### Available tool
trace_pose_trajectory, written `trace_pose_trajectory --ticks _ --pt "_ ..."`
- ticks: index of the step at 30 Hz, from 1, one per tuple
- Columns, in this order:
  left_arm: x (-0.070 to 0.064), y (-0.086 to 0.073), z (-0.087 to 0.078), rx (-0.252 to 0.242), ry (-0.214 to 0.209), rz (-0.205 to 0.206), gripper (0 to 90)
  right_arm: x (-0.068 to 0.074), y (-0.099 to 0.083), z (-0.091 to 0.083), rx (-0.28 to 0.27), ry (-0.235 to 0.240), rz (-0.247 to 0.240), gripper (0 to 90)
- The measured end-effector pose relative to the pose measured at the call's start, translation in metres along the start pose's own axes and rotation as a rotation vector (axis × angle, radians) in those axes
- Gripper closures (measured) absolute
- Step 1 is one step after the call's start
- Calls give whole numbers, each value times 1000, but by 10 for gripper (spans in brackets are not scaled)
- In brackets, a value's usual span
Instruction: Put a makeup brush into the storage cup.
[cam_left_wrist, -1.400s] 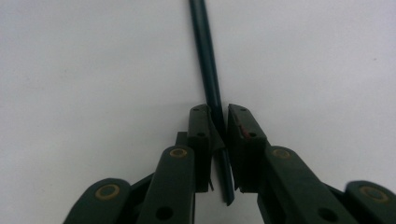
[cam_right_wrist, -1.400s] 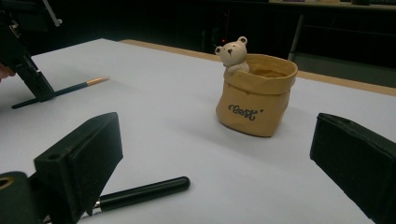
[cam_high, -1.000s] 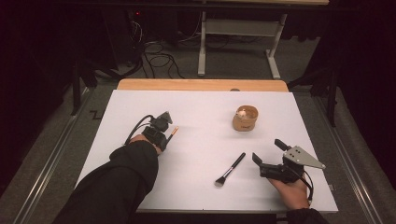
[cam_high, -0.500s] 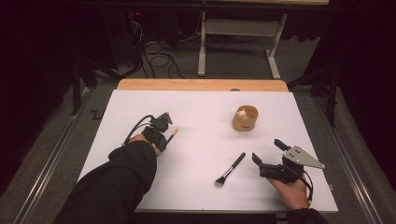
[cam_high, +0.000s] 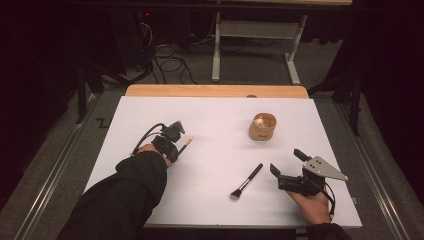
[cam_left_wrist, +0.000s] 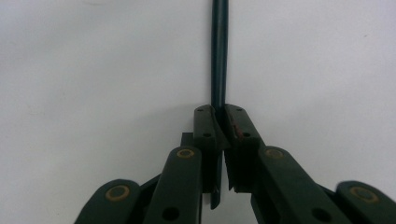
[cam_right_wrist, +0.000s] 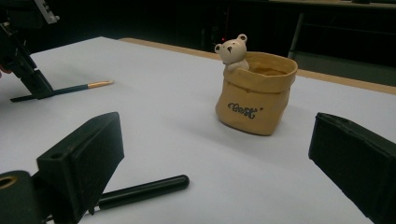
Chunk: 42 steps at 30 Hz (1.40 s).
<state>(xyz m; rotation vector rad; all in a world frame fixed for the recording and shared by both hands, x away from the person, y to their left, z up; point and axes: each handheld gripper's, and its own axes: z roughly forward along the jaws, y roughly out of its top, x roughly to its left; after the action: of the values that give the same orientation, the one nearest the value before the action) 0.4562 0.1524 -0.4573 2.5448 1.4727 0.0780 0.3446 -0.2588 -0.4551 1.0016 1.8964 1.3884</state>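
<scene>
Overhead, the table (cam_high: 215, 125) wore a plain white top with a strip of bare wood along its far edge; the top lay smooth and matte, with soft shadows under each thing; beyond it the room was dark, with a grey carpeted floor (cam_high: 260, 75), a tangle of black cables (cam_high: 167, 62) by the far left, and the pale metal legs of a second desk (cam_high: 255, 50) further back; metal rails (cam_high: 50, 175) ran along the floor on either side of the table. The left tongs (cam_high: 175, 141) rested low on the white top at the left, pinched tight on a slim dark pencil (cam_left_wrist: 219, 56) with a gold-coloured end; in the left gripper view its shaft ran straight up between the closed jaws and lay against the white top. The right tongs (cam_high: 290, 162) sat near the right front of the table, spread wide with nothing between them; a black-handled makeup brush (cam_high: 246, 181) lay flat just to their left, apart from them, its bristles pointing toward the front edge. A tan, sack-shaped pot (cam_right_wrist: 256, 93) with a little bear figure (cam_right_wrist: 232, 50) perched on its rim stood upright past the brush, well clear of both tongs; dark script marked its side.
</scene>
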Motion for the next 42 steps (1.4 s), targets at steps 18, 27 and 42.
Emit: trace_pose_trajectory --ticks 18,27,42 --pt "6 -5 -14 -75 -19 -12 845 0 0 0 0 -3 1 38" --pt "15 -16 -19 -142 -37 -43 845 0 0 0 -1 -2 2 38" --pt "31 -40 -20 -263 -35 -140 845 1 0 0 2 -3 -1 38"
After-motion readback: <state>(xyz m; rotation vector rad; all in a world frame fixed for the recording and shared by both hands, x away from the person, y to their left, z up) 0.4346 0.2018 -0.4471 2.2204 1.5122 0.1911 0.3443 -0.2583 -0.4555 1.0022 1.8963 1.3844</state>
